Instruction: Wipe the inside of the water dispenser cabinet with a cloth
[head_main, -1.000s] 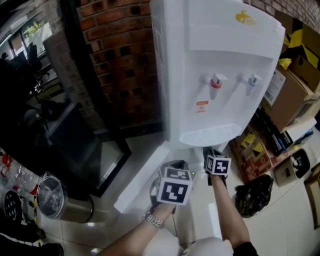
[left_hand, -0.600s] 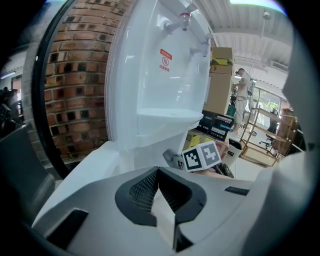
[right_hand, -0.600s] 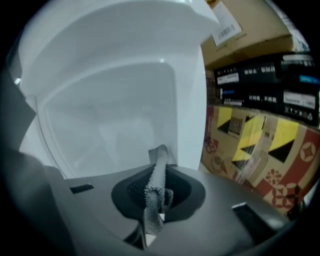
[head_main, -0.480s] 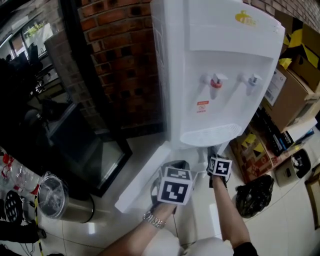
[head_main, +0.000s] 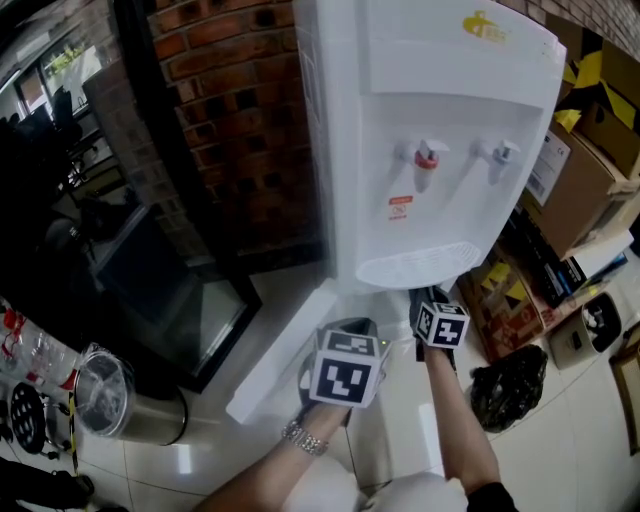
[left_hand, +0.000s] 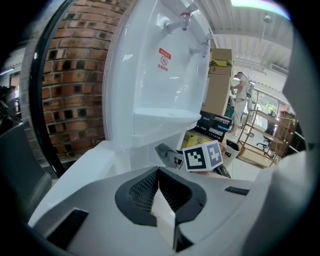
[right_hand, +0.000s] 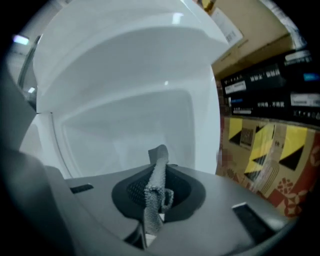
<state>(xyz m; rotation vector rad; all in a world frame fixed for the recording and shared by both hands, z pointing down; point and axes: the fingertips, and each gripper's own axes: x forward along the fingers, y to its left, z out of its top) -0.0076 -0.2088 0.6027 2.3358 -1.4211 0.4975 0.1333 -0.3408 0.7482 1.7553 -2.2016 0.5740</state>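
Big white water dispenser (head_main: 430, 130) fills the frame, standing against a brick wall (head_main: 240, 130), red tap (head_main: 427, 160) and pale tap (head_main: 503, 152) above the drip tray (head_main: 420, 265). Below that tray the cabinet (right_hand: 130, 125) is open, its white door (head_main: 280, 360) swung out to the left, and the right gripper view looks straight into the bare white inside. Off to the right, stacked cardboard boxes (head_main: 585, 170), some with yellow-and-black print; lower right, a black bag (head_main: 510, 385) on the tiled floor; far left, a bin (head_main: 105, 395) with a clear liner. Now the tools: the left gripper (left_hand: 160, 192) is held low in front of the door, jaws pressed together. The right gripper (right_hand: 159, 172) is up at the cabinet mouth, just under the drip tray, jaws clamped on the grey cloth (right_hand: 152, 200). That cloth is pinched into a narrow strip that stands up past the fingertips and points into the cabinet; whether it touches the back wall, I can't tell. From the left gripper view the cloth's free end pokes out beside the right gripper's marker cube (left_hand: 204, 156).
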